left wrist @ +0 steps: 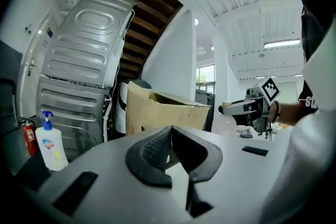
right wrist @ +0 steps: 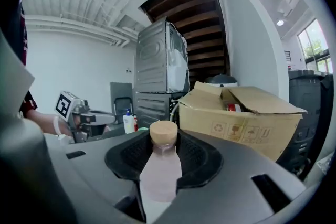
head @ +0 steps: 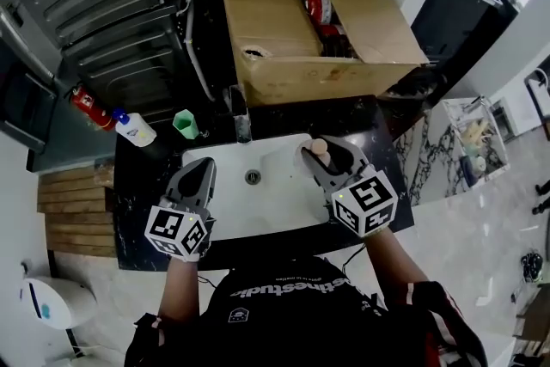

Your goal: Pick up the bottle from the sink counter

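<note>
Bottle [right wrist: 159,168] between the jaws, so you're at the grasp step of the pick-up, and by my read the lift is what comes next. Sweeping from the left: the soap dispenser [head: 135,128] and the green cup [head: 186,124] stand at the back left of the dark worktop [head: 142,206], well apart from the action. Your left gripper [left wrist: 169,132] hovers over the near left part of the white sink [head: 266,211], its jaws brought together with nothing in them; it's a spectator for now. Move across the basin to the sink's right edge and there's your target: pale pink body, cork-coloured cap, standing upright. Its long axis is vertical, cap to the ceiling, base down toward the rim. Whether the base rests on the rim or has cleared it, I cannot tell. Your right gripper [right wrist: 164,144] comes at it from the near side, jaws set fairly wide and pressing on both sides of the bottle's shoulder just below the cap. The next move, I'd say, calls for a straight rise along that vertical axis with the squeeze held firm. You're gripping high on a tapering shoulder, so the body could slip or swing underneath. Beyond it, the cardboard box [head: 284,56] sits at the back right, clear of your path upward.
</note>
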